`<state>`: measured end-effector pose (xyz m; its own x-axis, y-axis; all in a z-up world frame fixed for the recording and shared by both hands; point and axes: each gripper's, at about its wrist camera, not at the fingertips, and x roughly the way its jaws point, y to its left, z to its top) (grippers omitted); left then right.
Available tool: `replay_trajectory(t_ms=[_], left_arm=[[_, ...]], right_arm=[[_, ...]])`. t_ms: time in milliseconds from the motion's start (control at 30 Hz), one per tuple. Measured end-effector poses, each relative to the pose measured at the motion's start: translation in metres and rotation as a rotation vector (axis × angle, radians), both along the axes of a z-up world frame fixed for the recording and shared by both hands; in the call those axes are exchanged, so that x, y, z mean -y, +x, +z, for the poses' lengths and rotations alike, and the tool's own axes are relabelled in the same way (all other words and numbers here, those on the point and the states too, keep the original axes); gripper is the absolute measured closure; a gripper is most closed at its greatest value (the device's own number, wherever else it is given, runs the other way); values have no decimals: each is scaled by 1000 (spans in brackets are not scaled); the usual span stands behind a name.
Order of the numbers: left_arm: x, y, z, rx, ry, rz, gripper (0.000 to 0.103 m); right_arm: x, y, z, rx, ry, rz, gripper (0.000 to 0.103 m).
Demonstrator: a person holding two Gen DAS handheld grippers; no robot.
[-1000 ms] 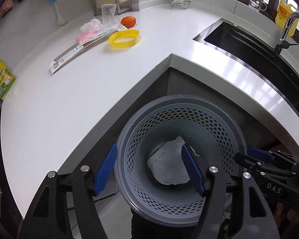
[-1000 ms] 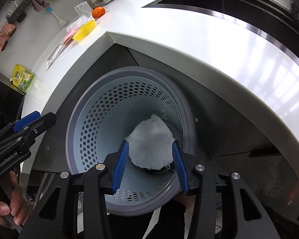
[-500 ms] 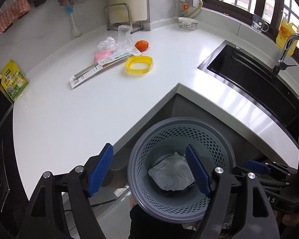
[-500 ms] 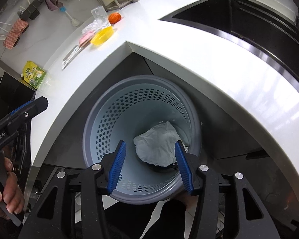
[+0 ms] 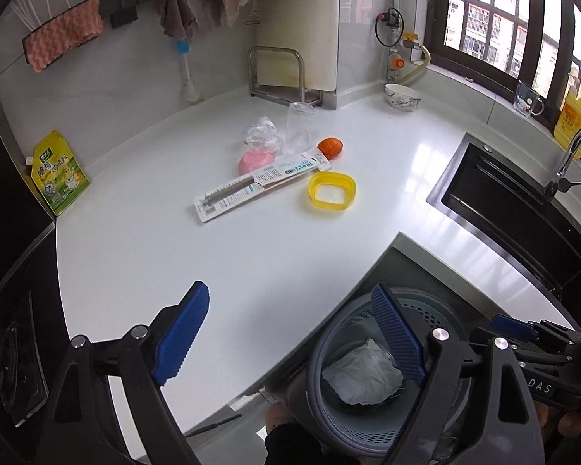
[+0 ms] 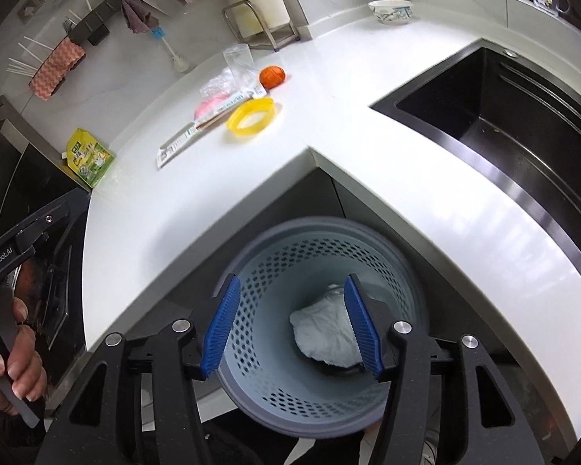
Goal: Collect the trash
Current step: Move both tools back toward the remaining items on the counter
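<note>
A grey perforated trash basket (image 5: 329,418) (image 6: 259,267) stands on the floor below the counter corner, with a crumpled white paper (image 5: 362,378) (image 6: 323,331) lying in it. My left gripper (image 5: 290,333) is open and empty, above the counter edge and the basket rim. My right gripper (image 6: 290,329) is open and empty, over the basket mouth. On the white counter (image 5: 174,255) (image 6: 213,193) lie a long packaged item (image 5: 259,186) (image 6: 209,118), a yellow ring-shaped container (image 5: 332,192) (image 6: 250,117), an orange ball-like thing (image 5: 330,147) (image 6: 272,75), a clear cup (image 5: 299,128) (image 6: 239,62), crumpled clear plastic (image 5: 262,136) and a pink dish (image 5: 255,163).
A black sink (image 5: 523,209) (image 6: 495,104) with a tap (image 5: 569,155) is at the right. A green-yellow pouch (image 5: 58,172) (image 6: 90,158) leans at the counter's left end. A bowl (image 5: 402,97) (image 6: 391,11) and a metal rack (image 5: 279,73) stand at the back.
Both grippers have risen and tilted up away from the basket, so more of the counter and back wall shows. Both stay open and empty; the paper stays in the basket.
</note>
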<state>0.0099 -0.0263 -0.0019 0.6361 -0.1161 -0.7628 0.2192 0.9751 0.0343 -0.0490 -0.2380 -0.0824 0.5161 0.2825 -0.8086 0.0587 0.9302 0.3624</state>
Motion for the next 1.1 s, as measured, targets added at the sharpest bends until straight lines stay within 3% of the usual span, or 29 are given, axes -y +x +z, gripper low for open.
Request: replay_trajectory(t_ms=[267,400,467,1100], left_arm=[[-33,54,8,24,6,-42,15],[-46,89,2,13,-5,-81,14],[-51,105,0,14,-4,-102,13],[-76,228,-46,-39,-7,-308,10]], right_arm=[[-28,47,15,15,-1,-60,48],[-41,71,20,16,-15,-104,35],[-48,85,21,14,-33,-128,34],[-92,206,-17,-37,-78,-234,34]])
